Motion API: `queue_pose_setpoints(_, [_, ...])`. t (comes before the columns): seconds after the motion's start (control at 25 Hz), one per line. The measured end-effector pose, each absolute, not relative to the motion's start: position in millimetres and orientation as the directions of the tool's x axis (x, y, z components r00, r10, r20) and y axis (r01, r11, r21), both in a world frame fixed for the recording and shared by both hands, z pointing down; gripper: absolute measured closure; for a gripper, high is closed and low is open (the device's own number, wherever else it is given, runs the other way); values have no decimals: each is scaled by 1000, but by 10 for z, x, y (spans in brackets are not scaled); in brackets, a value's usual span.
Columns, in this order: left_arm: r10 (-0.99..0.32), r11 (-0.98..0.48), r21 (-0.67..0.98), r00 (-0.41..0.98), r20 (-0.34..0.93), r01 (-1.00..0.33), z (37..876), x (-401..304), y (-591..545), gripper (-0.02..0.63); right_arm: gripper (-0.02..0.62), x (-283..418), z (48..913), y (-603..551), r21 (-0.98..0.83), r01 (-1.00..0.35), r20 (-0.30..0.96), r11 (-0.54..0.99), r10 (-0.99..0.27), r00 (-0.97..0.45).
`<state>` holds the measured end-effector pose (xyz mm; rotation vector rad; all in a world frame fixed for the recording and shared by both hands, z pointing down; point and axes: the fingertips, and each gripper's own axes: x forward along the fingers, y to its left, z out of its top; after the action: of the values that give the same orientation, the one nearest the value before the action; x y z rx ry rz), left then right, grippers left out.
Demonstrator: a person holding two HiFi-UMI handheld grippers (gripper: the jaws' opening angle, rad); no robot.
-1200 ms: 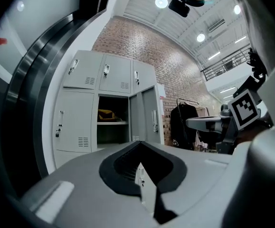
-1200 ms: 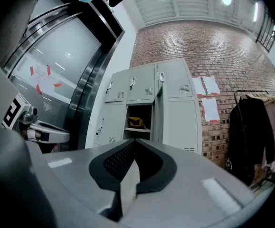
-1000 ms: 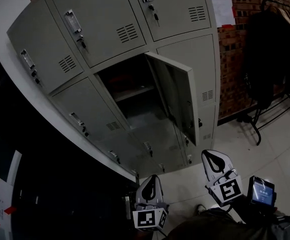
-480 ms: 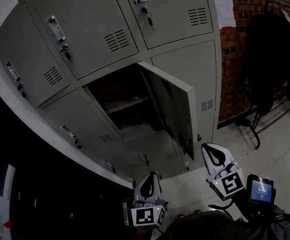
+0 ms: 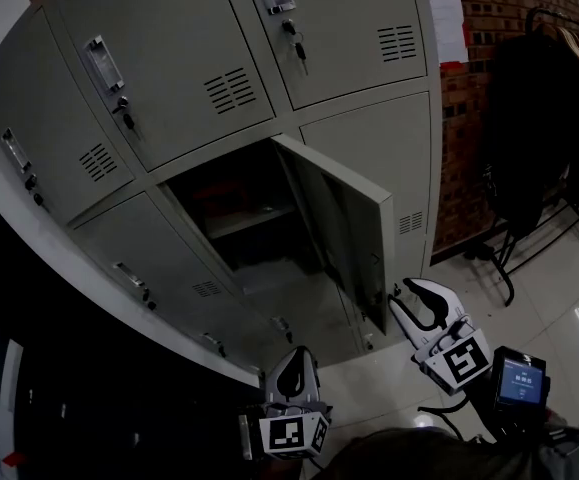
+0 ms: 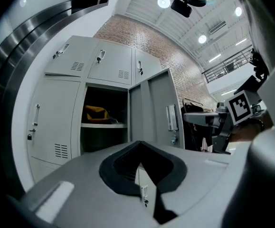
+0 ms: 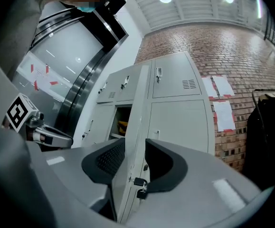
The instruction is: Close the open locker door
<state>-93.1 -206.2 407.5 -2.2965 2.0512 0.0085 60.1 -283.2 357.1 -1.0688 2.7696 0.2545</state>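
Open locker door (image 5: 344, 218): centre of head view, mid row of grey steel locker bank (image 5: 169, 58), swung out toward the person, free edge nearest. Assessed as thin sheet steel: stiff, light on its hinges, likely to swing w/ little force. Painted faces are smooth, so a pinch could slip. Best hold is judged to be the free edge near the lock, or a flat push on the outer face there. Keys (image 7: 138, 182) hang at the lock and may snag. Right gripper (image 5: 414, 293): lower right, just beside door's bottom corner. Its jaws have just been opening and stand spread, w/ the door edge lined up between them; contact not confirmed. Left gripper (image 5: 297, 360): bottom centre, pads pressed together, nothing held. Writing: papers (image 5: 447, 18) on brick wall, upper right, print too small to read. Small screen (image 5: 521, 380) also illegible. No brand seen on lockers.
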Motion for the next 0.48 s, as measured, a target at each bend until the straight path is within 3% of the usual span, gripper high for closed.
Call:
queue_pose_setpoints(0.36, [-996, -76, -48, 79, -46, -996, 4070, -940, -2102, 609, 404, 395, 3542, -2764, 135, -509, -224, 850, -474, -851])
queue_pose_setpoints(0.48, [-997, -60, -52, 62, -46, -997, 4062, -945, -2089, 609, 412, 316, 3536, -2719, 138, -457, -225, 879, -422, -878])
